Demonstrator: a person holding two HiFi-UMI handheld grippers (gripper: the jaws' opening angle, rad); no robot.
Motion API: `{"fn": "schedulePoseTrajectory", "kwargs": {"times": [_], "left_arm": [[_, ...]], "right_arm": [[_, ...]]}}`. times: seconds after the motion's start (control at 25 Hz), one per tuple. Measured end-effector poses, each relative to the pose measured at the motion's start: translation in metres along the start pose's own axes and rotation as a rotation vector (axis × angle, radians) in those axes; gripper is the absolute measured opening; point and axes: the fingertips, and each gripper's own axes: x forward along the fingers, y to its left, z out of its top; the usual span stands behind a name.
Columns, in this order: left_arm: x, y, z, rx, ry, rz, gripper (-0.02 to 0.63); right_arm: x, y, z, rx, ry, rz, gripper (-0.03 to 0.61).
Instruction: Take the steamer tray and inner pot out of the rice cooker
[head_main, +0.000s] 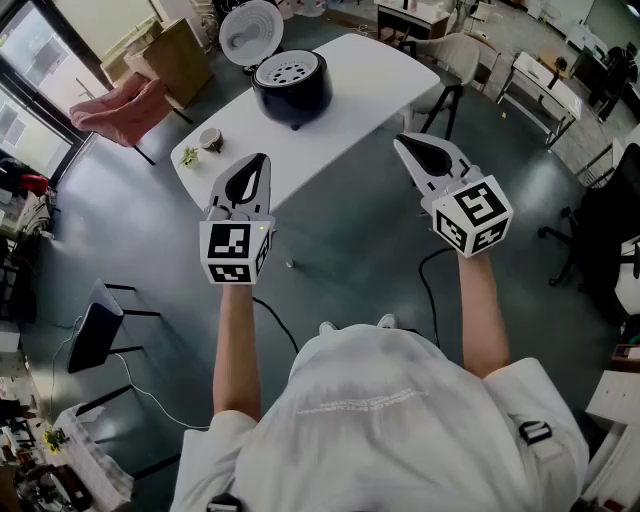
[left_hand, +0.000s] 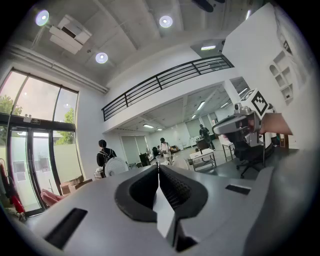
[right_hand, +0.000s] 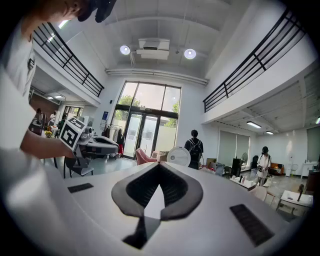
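In the head view a dark rice cooker (head_main: 291, 85) stands on the white table (head_main: 385, 75) with its white lid (head_main: 250, 32) swung up behind it. A perforated steamer tray (head_main: 287, 71) sits in its top; the inner pot is hidden under it. My left gripper (head_main: 262, 158) and right gripper (head_main: 399, 142) are held level, well short of the table, both shut with nothing between the jaws. In the left gripper view the left gripper (left_hand: 159, 166) has its tips together, and in the right gripper view so does the right gripper (right_hand: 158, 166).
A small cup (head_main: 211, 139) and a green sprig (head_main: 188, 156) lie at the table's near left corner. A pink armchair (head_main: 118, 106) stands left, a chair (head_main: 455, 58) beyond the table's right end, a black stool (head_main: 95, 335) at lower left. A cable (head_main: 278, 325) trails on the floor.
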Motion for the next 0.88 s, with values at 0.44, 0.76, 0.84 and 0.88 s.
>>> {"fn": "schedulePoseTrajectory", "kwargs": {"times": [0.44, 0.76, 0.84, 0.88], "left_arm": [[0.02, -0.025, -0.001, -0.012, 0.049, 0.039, 0.018], [0.047, -0.066, -0.008, -0.05, 0.092, 0.037, 0.021], [0.051, -0.074, -0.011, -0.056, 0.111, 0.039, 0.021], [0.052, -0.077, -0.012, -0.058, 0.117, 0.041, 0.023]], "right_arm": [[-0.01, -0.031, -0.012, 0.07, -0.05, 0.058, 0.025], [-0.032, -0.073, -0.044, 0.045, 0.006, 0.088, 0.025], [-0.037, -0.09, -0.053, 0.078, 0.015, 0.074, 0.025], [-0.039, -0.097, -0.057, 0.094, 0.019, 0.067, 0.025]]}}
